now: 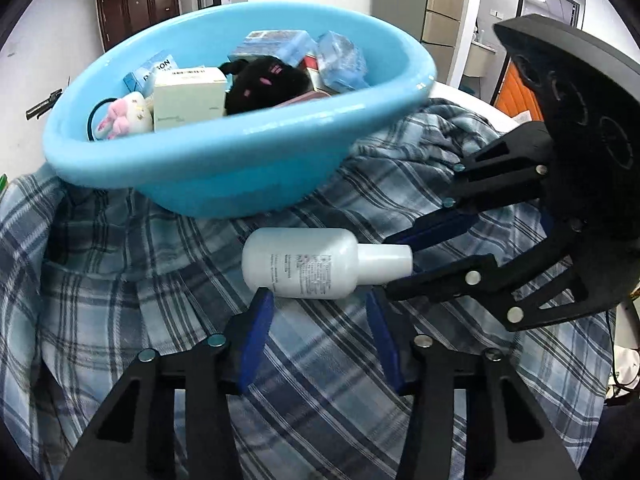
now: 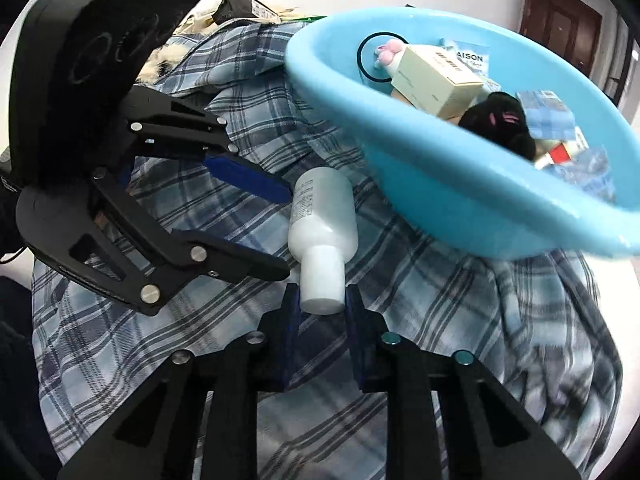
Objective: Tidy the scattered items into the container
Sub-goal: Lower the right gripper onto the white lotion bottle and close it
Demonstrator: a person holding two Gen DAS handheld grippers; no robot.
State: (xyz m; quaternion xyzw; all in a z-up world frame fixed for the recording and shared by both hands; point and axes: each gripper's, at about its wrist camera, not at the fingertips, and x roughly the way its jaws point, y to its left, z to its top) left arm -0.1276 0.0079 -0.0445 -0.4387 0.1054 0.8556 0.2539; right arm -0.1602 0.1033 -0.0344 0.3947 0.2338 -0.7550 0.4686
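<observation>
We see the blue basin [image 1: 224, 184] just behind the white bottle [image 1: 304, 262], blocking that side. The right gripper [image 1: 394, 264] closes the cap end. Only plaid cloth [image 1: 120, 300] on the base side lies free.

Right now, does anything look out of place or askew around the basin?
Yes. The white bottle lies on its side on the plaid cloth, outside the blue basin. The right gripper is shut on its cap. The basin itself sits tilted on the bunched cloth. No spill is visible.
</observation>
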